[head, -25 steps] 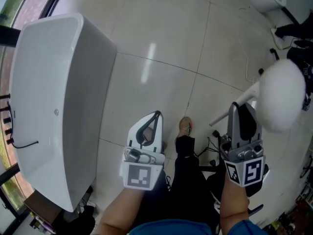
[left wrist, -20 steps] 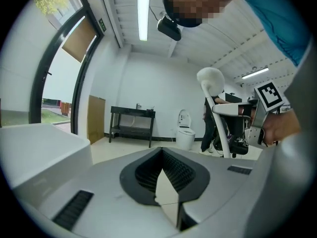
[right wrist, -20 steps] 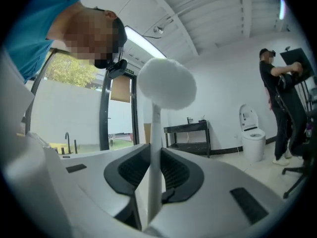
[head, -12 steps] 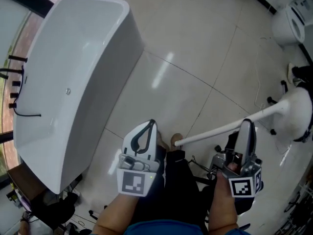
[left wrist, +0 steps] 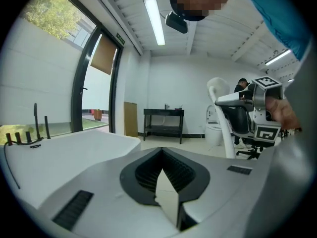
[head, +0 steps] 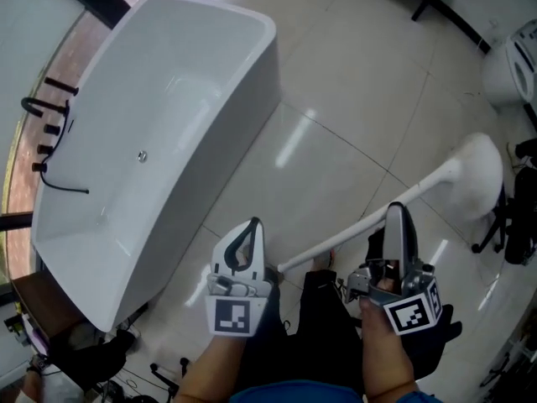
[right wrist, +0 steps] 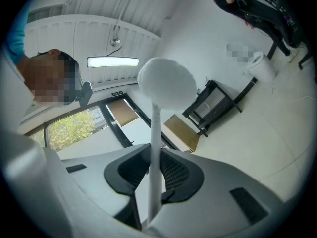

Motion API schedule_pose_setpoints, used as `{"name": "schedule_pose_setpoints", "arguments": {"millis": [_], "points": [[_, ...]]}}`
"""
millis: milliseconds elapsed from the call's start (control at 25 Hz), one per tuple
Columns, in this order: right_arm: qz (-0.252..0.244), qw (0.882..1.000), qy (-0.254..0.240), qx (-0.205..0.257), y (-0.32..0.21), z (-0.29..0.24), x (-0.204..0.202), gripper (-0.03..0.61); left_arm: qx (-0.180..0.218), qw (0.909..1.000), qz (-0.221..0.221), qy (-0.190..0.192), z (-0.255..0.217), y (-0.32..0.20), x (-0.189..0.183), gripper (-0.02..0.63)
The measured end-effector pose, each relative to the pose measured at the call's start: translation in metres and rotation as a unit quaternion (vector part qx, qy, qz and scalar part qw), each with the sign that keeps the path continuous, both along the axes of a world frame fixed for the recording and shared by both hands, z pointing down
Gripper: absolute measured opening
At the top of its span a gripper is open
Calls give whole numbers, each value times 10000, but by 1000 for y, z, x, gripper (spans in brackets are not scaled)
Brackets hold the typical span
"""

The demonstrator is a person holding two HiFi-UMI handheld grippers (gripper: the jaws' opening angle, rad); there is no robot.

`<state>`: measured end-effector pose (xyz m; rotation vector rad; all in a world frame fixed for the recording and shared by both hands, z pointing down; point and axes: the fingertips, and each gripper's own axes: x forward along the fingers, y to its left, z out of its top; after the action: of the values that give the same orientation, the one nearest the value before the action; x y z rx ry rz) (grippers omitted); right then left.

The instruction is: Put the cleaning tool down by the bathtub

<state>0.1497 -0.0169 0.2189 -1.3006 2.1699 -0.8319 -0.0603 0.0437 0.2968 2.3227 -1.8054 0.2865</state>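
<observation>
1. The right gripper [head: 398, 215] is clamped on the thin handle of the white long-handled cleaning tool with a rounded fluffy head [head: 352, 227]. It holds the tool in the air, well apart from the white freestanding bathtub [head: 185, 116]. The grip is thin, so the long handle may pivot or slip between the pads.
2. The left gripper [head: 252, 225] has its jaws together on nothing, so it cannot steady the handle.
3. The glossy pale tiled floor [head: 336, 91] is hard and likely slick; a tool laid on it could slide away from the tub.
4. A wide window runs beside the tub, and a white toilet [head: 513, 65] stands well apart from it.
</observation>
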Motion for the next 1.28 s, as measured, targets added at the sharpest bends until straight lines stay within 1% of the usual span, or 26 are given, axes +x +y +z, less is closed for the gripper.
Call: {"name": "schedule_pose_setpoints", "arguments": {"millis": [80, 160, 280, 400, 480, 640, 760, 920, 1040, 1160, 1280], "points": [[-95, 9996, -209, -171, -5, 19, -37, 84, -4, 9998, -204, -73, 9, 1, -43, 0], [-216, 9980, -407, -423, -9, 37, -76, 84, -55, 9984, -557, -84, 16, 12, -91, 0], [-547, 9955, -488, -602, -20, 55, -138, 84, -190, 9942, -1047, -163, 25, 29, -156, 0], [-813, 9939, -372, -653, -28, 70, -188, 84, -48, 9910, -1328, -188, 26, 40, -204, 0], [-818, 9932, -427, -712, -33, 83, -211, 84, 23, 9891, -1470, -106, 28, 46, -226, 0], [-731, 9891, -780, -1013, -33, 111, -253, 84, -171, 9877, -1549, -140, 46, 65, -260, 0], [-752, 9859, -859, -1221, -35, 139, -278, 84, -245, 9849, -1703, -167, 64, 67, -279, 0], [-874, 9811, -774, -1544, -41, 187, -296, 84, -182, 9815, -1899, -153, 83, 63, -289, 0], [-965, 9751, -774, -1838, -49, 225, -310, 83, -287, 9785, -2039, -151, 107, 62, -292, 0], [-951, 9687, -735, -2173, -59, 265, -318, 84, -318, 9761, -2144, -145, 127, 56, -294, 0], [-920, 9629, -668, -2446, -70, 300, -331, 83, -515, 9725, -2271, -36, 150, 58, -300, 0]]}}
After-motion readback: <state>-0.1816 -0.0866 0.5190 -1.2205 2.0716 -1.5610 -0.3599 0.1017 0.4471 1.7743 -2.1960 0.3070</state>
